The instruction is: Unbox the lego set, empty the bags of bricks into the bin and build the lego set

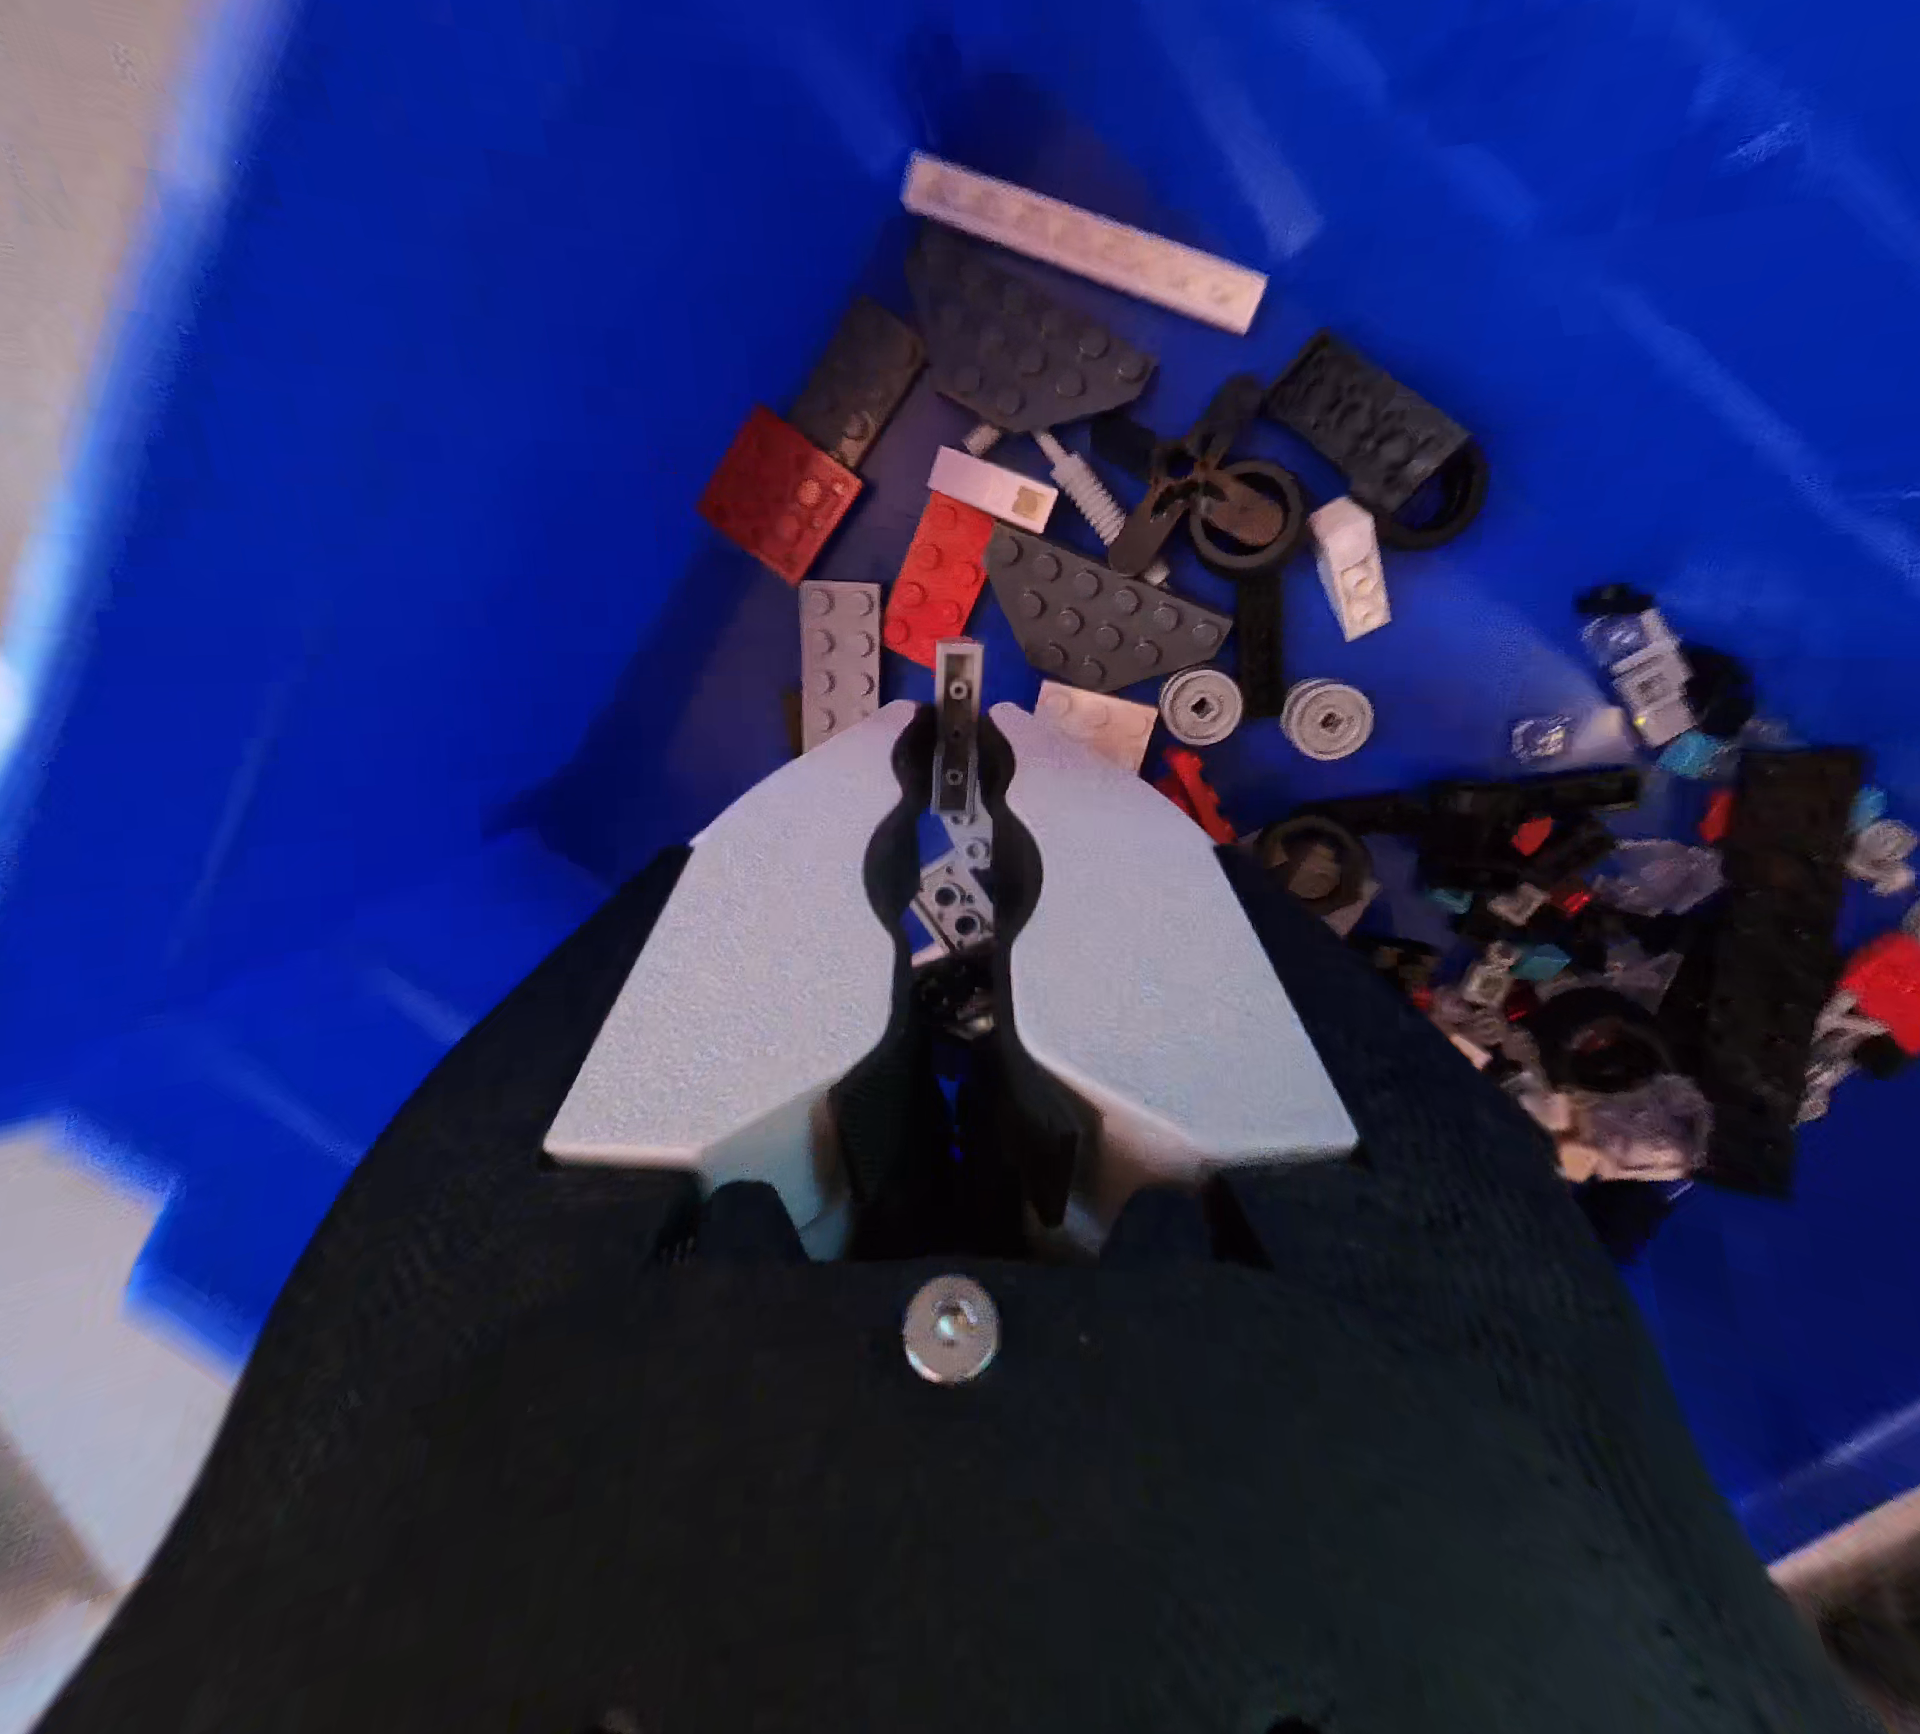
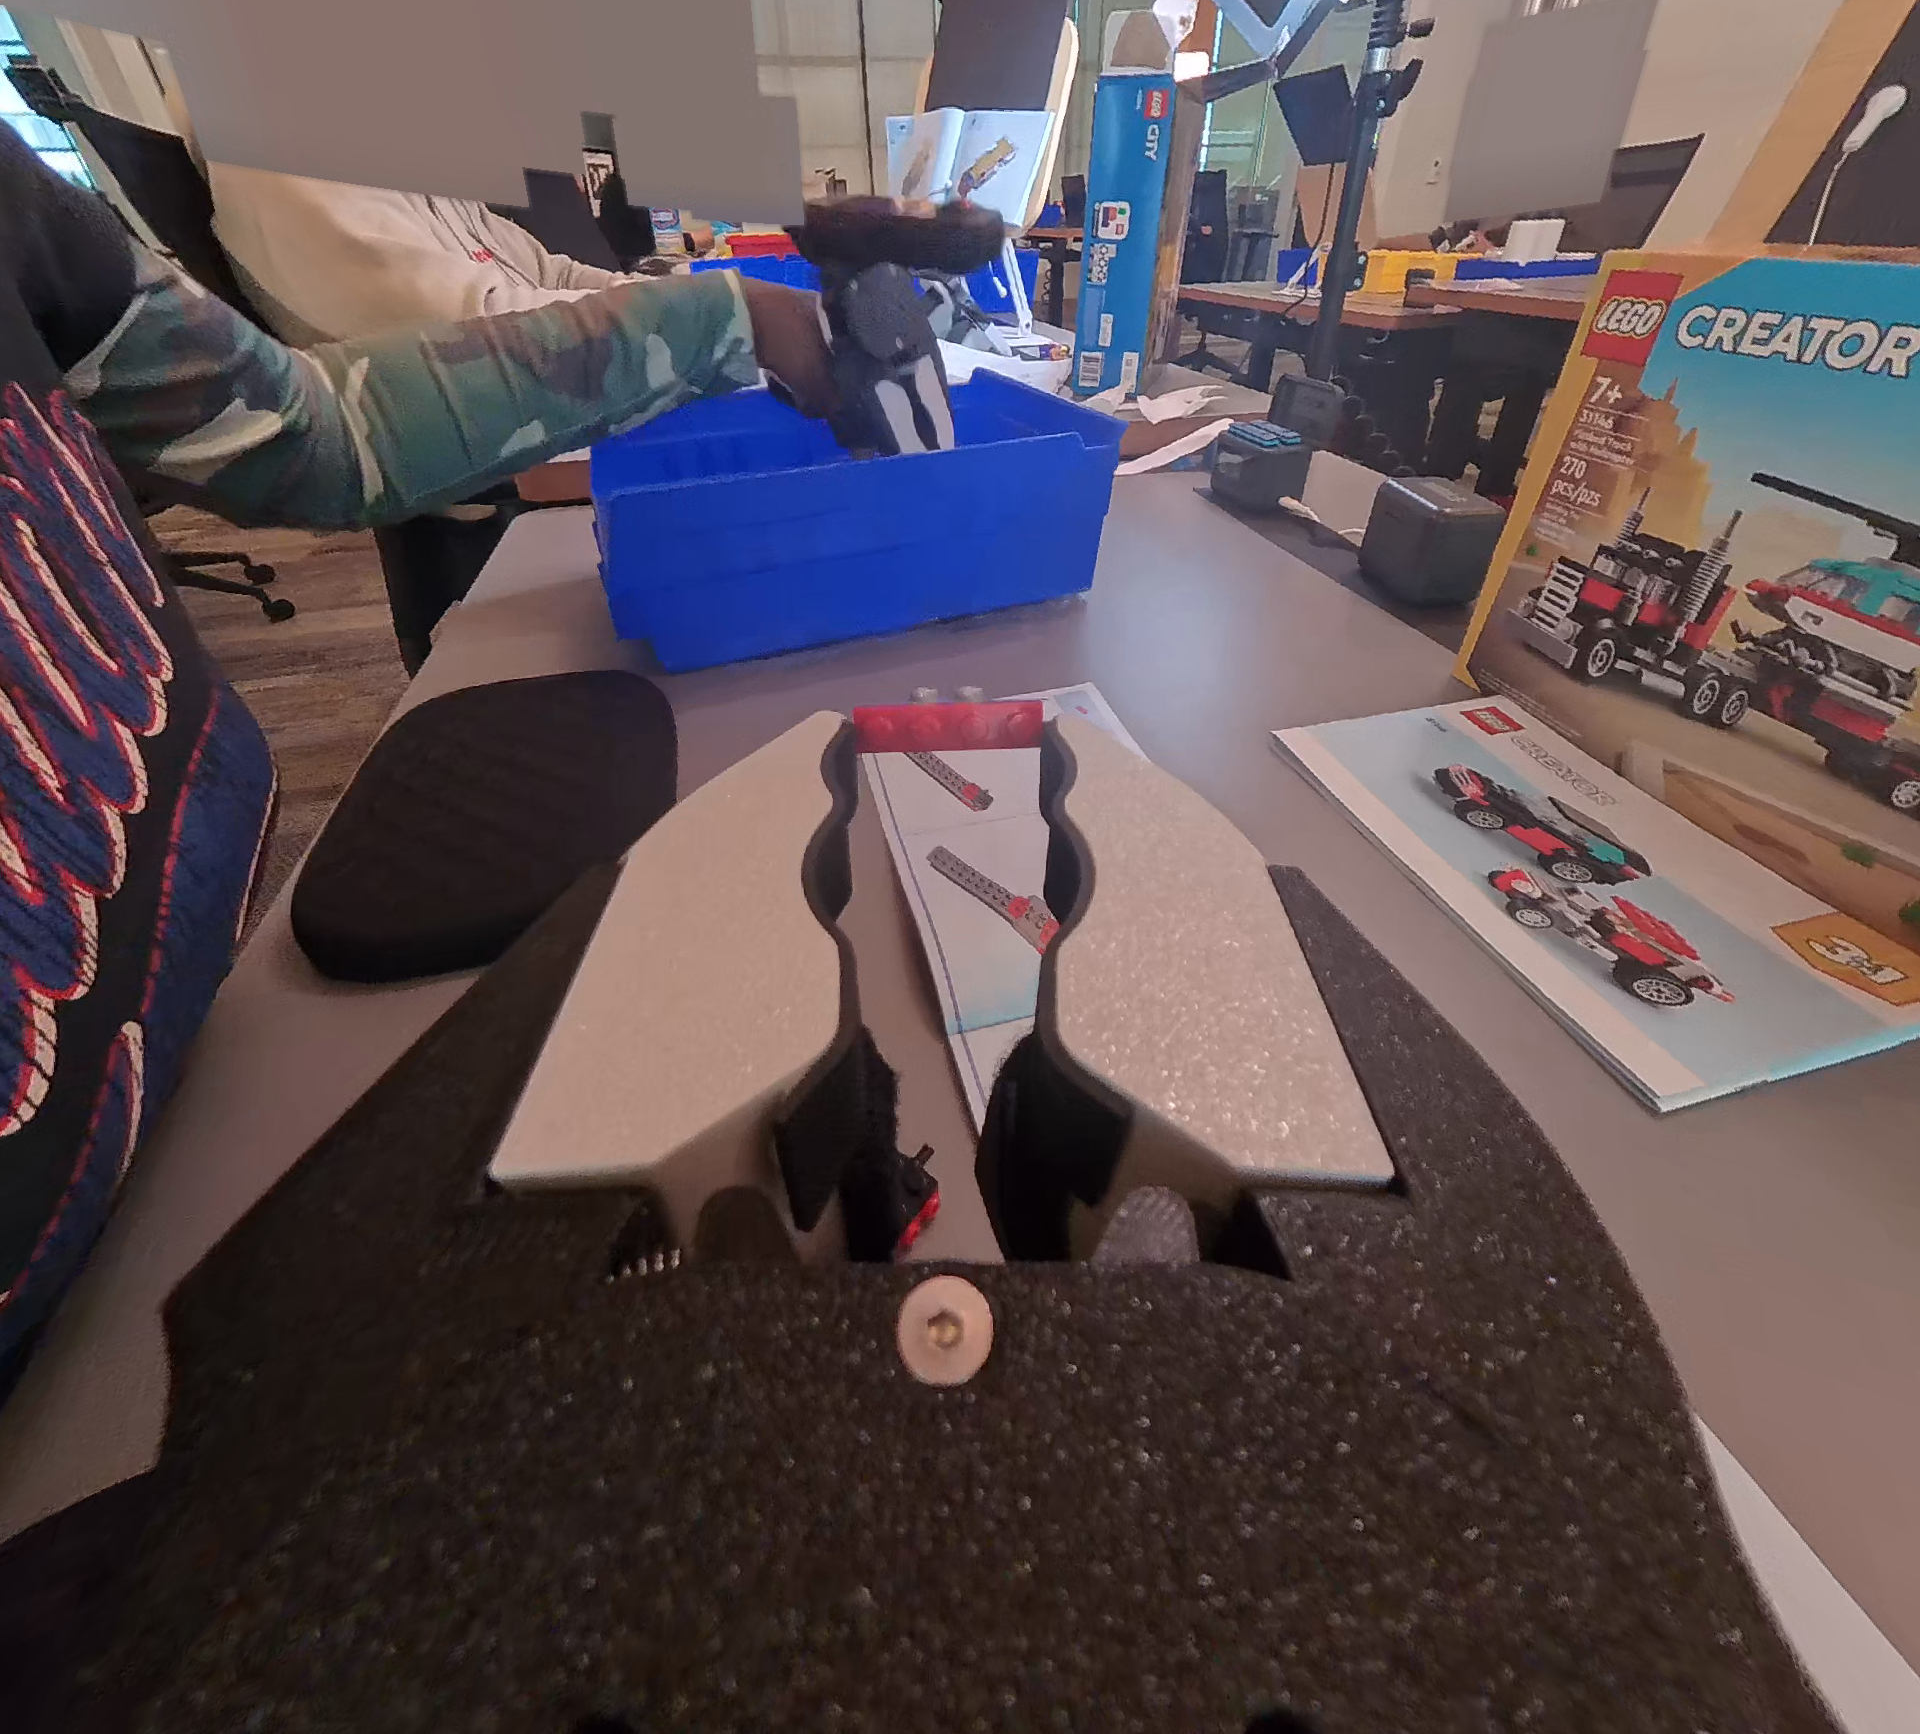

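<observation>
In the left wrist view my left gripper (image 1: 954, 728) is shut on a thin grey plate (image 1: 956, 708), held edge-on above loose bricks (image 1: 1091, 531) inside the blue bin (image 1: 520, 437). In the right wrist view my right gripper (image 2: 948, 734) is shut on a red plate (image 2: 945, 728) with grey studs behind it, held above the open instruction page (image 2: 966, 863). The left gripper (image 2: 899, 396) also shows there, dipped into the blue bin (image 2: 852, 541), held by a hand in a camouflage sleeve (image 2: 416, 396).
A closed booklet (image 2: 1600, 895) lies right of the page, and the set's box (image 2: 1714, 521) stands at the far right. A black pad (image 2: 488, 811) lies left on the grey table (image 2: 1247, 645). Grey devices (image 2: 1429, 531) sit behind. A second brick pile (image 1: 1662, 936) fills the bin's right side. Spacing between my two grippers at the tips: around 45 cm.
</observation>
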Tool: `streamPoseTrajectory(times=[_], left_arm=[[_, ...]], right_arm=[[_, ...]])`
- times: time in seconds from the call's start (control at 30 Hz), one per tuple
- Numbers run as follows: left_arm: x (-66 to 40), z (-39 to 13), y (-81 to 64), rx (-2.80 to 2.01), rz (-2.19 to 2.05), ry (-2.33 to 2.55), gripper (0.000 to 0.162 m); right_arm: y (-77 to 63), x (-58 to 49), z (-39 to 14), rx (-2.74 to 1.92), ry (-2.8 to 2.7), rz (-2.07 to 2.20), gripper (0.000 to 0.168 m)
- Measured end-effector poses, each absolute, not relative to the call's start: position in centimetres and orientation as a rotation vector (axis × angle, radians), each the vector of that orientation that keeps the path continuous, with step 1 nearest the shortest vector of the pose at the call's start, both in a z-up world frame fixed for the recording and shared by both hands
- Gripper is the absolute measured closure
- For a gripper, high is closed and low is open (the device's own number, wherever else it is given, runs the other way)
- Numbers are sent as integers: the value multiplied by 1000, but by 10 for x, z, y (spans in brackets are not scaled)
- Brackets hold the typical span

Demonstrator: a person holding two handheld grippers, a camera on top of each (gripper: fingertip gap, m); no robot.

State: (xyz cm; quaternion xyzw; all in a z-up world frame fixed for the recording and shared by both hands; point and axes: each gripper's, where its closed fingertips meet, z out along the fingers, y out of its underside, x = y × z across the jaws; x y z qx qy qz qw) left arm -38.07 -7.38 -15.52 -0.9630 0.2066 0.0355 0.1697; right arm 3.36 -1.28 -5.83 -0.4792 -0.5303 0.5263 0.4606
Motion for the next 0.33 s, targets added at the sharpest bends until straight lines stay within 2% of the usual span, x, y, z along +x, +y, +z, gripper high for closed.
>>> streamPoseTrajectory(times=[0.1, 0.2, 0.33], left_arm=[[-356, -104, -75, -2547, 170, 469, 154], [-288, -51, -80, -2345, 132, 499, 154], [-166, -36, -82, -2222, -41, 684, 154]], right_arm=[[-18, 32, -56, -1163, -1318, 1289, 135], [-25, 31, -54, -1143, -1352, 1263, 135], [-40, 32, -45, -1090, -1380, 1264, 135]])
